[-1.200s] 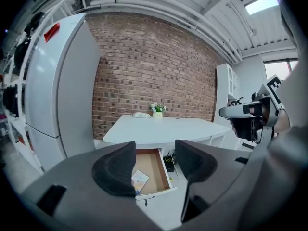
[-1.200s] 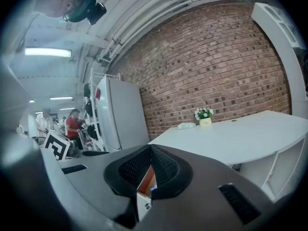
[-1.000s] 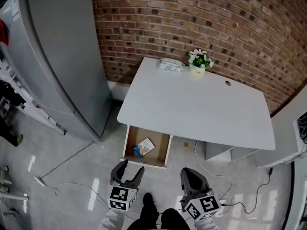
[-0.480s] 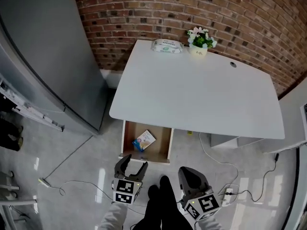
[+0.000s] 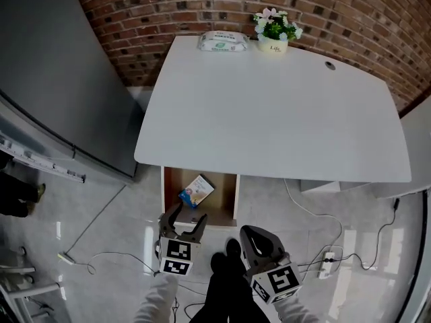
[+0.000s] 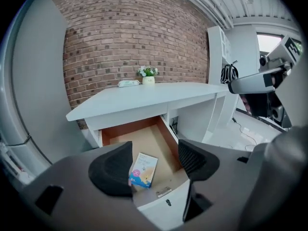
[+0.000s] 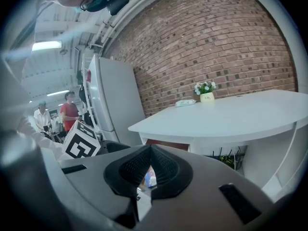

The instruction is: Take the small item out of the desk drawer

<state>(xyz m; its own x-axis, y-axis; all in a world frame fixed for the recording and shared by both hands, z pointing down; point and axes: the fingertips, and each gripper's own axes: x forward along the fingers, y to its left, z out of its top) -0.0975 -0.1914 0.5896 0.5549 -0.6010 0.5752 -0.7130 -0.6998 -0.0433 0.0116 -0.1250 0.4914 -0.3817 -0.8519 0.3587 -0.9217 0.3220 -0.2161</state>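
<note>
Two grippers, left gripper [image 5: 188, 215] just opening wide, empty, right gripper [image 5: 252, 235] closed, empty

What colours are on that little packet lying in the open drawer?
The packet is pale with a blue lower end; clearest in left gripper view.

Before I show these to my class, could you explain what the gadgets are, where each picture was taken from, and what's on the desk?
A person holds a two-jaw gripper in each hand; no robot. The head view looks down from their head; the other two cameras ride on the grippers. The left gripper holds nothing; its jaws have just been opening, facing the small packet in the open drawer. The right gripper is shut and empty. On the white desk: a wipes pack and a potted plant.
</note>
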